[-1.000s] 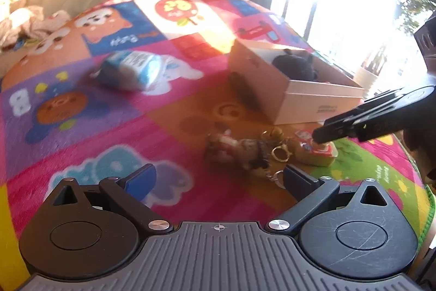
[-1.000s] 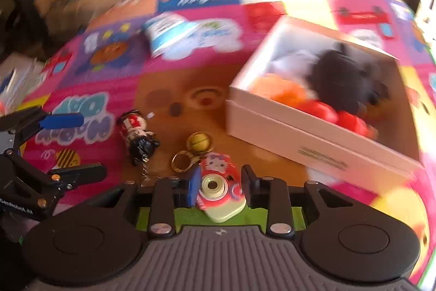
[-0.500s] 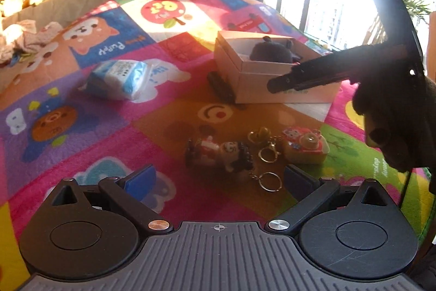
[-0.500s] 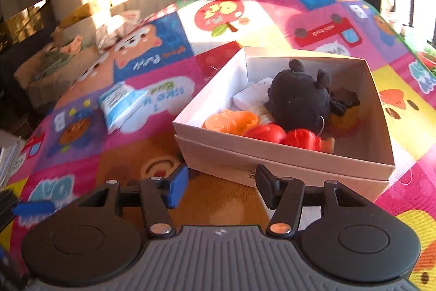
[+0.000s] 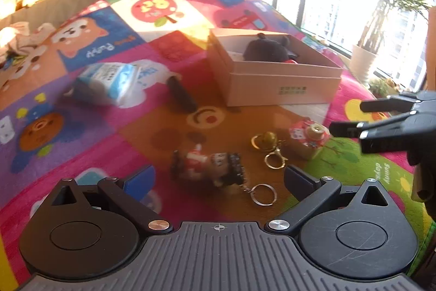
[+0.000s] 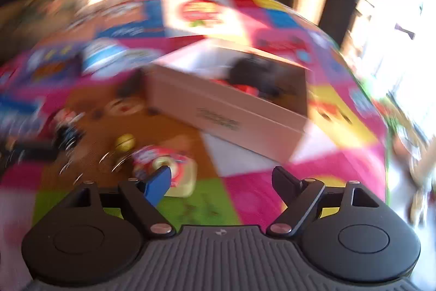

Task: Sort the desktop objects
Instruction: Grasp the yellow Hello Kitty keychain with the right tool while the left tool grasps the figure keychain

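Likely light, rigid: small red-and-cream plastic toy camera keychain (image 5: 309,138) | pinch body sides | right claw (image 6: 221,179) spread, empty | left claw (image 5: 219,177) spread, empty

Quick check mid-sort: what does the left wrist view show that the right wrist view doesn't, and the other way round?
Only the left wrist view shows the right tongs from outside, open beside the camera keychain, plus the potted plant. Only the right wrist view, heavily blurred, shows the mat between its own open tongs. Both show the white box holding a black plush, the tissue pack, the figure keychain and the gold bell.
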Tool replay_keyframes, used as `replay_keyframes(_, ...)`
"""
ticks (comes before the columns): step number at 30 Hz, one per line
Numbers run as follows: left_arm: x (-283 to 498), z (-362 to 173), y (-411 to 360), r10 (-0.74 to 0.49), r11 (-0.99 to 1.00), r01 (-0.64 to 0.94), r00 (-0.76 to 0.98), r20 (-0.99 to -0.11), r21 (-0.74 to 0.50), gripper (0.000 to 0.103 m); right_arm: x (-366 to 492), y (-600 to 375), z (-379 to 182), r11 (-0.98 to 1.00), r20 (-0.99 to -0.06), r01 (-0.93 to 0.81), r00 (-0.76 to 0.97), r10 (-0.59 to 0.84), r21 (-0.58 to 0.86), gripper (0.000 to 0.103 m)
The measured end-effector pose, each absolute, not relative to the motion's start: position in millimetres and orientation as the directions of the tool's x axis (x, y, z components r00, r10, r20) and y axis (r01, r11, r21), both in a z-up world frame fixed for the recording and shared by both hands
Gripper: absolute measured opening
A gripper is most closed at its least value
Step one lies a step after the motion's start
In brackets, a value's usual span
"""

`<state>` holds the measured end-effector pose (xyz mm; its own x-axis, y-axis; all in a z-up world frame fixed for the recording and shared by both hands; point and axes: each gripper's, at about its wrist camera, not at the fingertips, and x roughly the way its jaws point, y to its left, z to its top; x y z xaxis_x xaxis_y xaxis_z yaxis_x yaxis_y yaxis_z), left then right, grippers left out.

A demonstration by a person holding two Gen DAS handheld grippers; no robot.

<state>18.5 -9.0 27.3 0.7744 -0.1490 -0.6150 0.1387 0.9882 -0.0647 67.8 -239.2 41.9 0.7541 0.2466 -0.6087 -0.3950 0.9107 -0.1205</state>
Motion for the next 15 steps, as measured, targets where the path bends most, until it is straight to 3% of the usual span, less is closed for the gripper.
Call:
replay_keyframes(3, 24.1, 24.9, -15.4, -0.138, 0.989, 0.142, 0.771, -0.621, -0.043, 0.103, 72.0, -266.0, 40.1, 0.926, -0.63, -0.351, 0.69, 0.357, 0.141, 0.086)
replay_keyframes(5, 28.4, 22.5, -17.7, -0.13, 0.99, 0.138, 0.767, -0.628, -0.035, 0.103, 67.8, -273.2, 32.9, 0.908, -0.624, -0.349, 0.663, 0.414, 0.232, 0.09)
replay_keyframes(15, 38.7, 13.1, -14.1, -0.121, 0.991, 0.133, 0.764, -0.634, -0.029, 0.103, 56.0, -265.4, 16.7, 0.906, -0.611, -0.358, 0.672, 0.419, 0.227, 0.099)
